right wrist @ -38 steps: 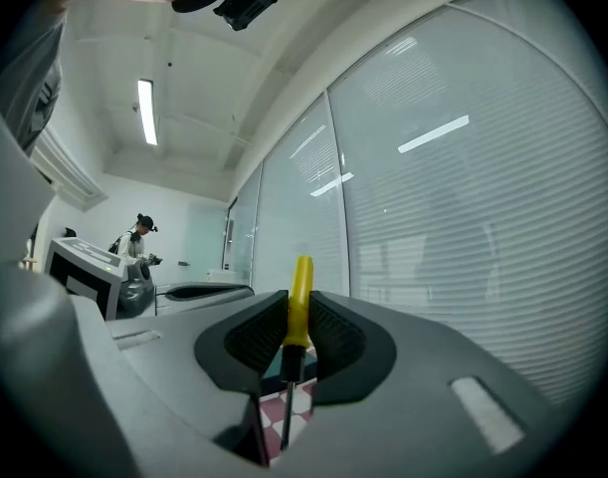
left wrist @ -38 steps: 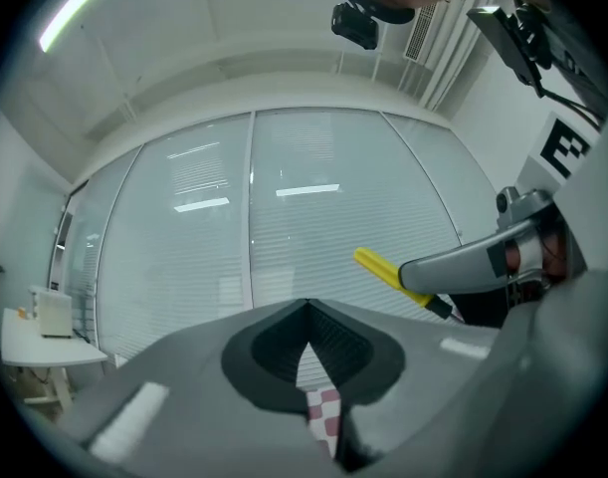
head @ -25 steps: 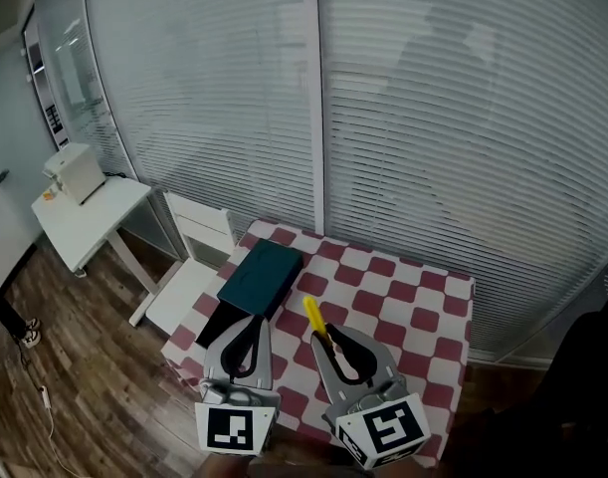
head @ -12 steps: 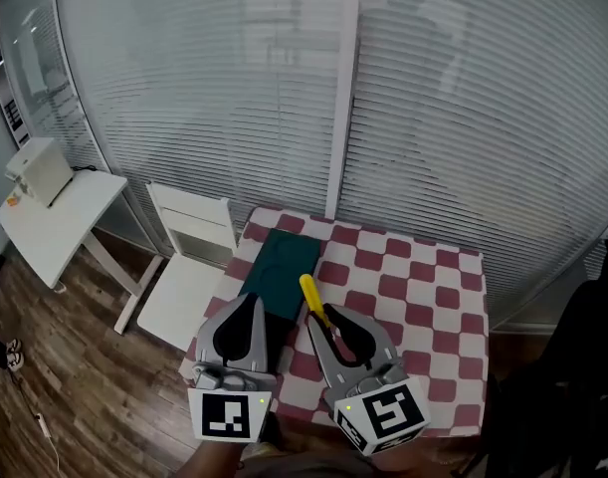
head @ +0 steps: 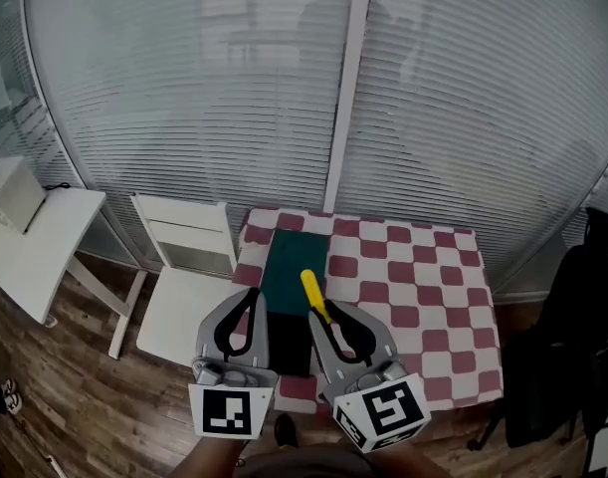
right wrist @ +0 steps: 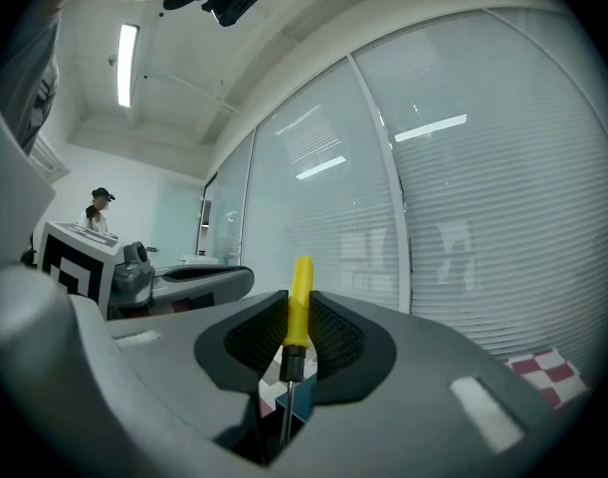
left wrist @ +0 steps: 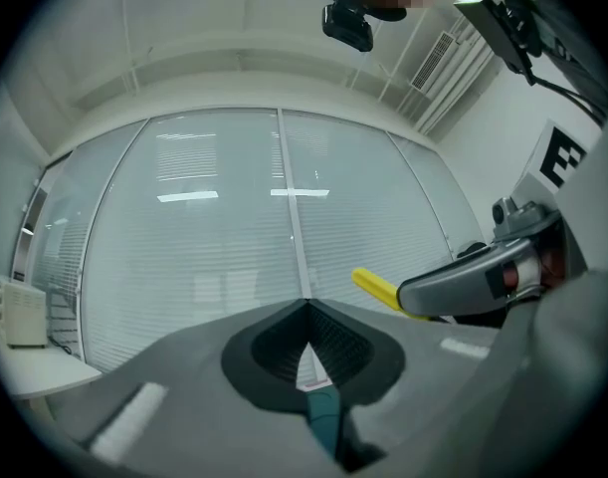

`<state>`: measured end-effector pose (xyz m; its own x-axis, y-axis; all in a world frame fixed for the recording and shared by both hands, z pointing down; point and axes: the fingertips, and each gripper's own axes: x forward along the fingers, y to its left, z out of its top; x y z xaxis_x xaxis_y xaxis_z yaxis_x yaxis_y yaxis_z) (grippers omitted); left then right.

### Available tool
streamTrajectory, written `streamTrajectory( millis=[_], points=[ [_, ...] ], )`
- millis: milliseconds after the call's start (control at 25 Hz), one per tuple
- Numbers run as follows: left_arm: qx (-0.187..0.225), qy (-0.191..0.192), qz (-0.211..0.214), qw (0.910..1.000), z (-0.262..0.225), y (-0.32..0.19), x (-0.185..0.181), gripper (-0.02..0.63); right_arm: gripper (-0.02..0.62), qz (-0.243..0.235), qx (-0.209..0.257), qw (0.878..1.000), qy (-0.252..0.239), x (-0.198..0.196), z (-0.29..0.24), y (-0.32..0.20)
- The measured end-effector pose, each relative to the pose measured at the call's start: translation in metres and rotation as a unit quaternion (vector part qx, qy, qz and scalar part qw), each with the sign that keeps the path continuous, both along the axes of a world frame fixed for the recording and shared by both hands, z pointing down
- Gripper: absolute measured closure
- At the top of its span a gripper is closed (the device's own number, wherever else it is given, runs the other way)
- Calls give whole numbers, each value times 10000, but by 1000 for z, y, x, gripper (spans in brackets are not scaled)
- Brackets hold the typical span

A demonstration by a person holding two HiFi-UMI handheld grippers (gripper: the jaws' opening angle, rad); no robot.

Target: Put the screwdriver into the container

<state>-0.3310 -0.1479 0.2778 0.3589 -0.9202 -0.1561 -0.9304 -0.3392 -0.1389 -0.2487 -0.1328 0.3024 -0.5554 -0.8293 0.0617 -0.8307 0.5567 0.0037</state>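
Slatted blinds (head: 234, 98) back a checkered tabletop (head: 423, 287), with a white chair (head: 184, 267) beside it. The teal container (head: 289, 267) lies at the tabletop's left edge. The right claw (right wrist: 298, 305) pinches the yellow screwdriver (right wrist: 301, 285) (handle pointing forward). The left claw (left wrist: 306, 312) is closed and empty.

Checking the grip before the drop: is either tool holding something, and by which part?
The right tool grips the screwdriver by its yellow handle, near the shaft end. The left tool is shut with nothing in it.

checkered table (head: 423, 297) | white chair (head: 179, 312) beside it | blinds (head: 184, 118) behind
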Motion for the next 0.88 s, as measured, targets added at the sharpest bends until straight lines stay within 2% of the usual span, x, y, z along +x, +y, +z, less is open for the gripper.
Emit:
streamTrajectory(
  millis=[400,880],
  points=[
    [5,3,298,9996,1,13,-6,606,505,251,16,9997,27,-12,0,16],
    [-287,-41,216,9993,8,62,2,606,505,165,-245,9996,-45,-6,10,65]
  ],
)
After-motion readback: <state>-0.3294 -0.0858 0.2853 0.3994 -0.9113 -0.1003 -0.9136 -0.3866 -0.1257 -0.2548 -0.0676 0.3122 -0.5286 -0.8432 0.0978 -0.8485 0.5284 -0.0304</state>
